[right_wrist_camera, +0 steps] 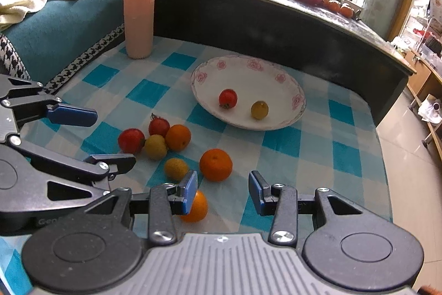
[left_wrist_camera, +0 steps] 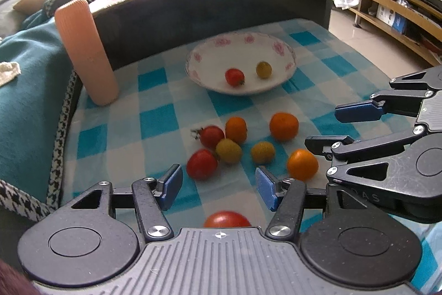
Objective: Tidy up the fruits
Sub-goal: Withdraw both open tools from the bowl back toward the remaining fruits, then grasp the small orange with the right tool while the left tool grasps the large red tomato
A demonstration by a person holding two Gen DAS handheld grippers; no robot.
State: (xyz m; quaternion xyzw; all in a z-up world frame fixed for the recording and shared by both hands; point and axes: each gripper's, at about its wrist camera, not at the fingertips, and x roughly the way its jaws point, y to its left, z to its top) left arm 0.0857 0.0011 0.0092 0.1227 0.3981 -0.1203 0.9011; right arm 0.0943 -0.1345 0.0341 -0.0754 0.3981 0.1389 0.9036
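A white bowl (left_wrist_camera: 210, 46) (right_wrist_camera: 248, 76) with pink flowers holds a red tomato (left_wrist_camera: 234, 77) (right_wrist_camera: 228, 98) and a yellow-green fruit (left_wrist_camera: 263, 69) (right_wrist_camera: 259, 109). Loose on the blue checked cloth lie oranges (left_wrist_camera: 284, 126), red tomatoes (left_wrist_camera: 201, 164) and small yellow fruits (left_wrist_camera: 228, 150). My left gripper (left_wrist_camera: 219, 188) (right_wrist_camera: 113, 136) hovers open just short of this cluster, with one red tomato (left_wrist_camera: 226, 219) below it near its body. My right gripper (right_wrist_camera: 223, 191) (left_wrist_camera: 337, 126) is open and empty. An orange (right_wrist_camera: 197, 208) lies partly behind its left finger.
A tall pink ribbed cylinder (left_wrist_camera: 85, 51) (right_wrist_camera: 139, 10) stands at the cloth's back left. A dark raised counter (left_wrist_camera: 221, 4) runs behind the bowl, with more fruit and a red bag on top. A teal blanket (left_wrist_camera: 27, 73) borders the left, and the floor (left_wrist_camera: 373, 46) drops away on the right.
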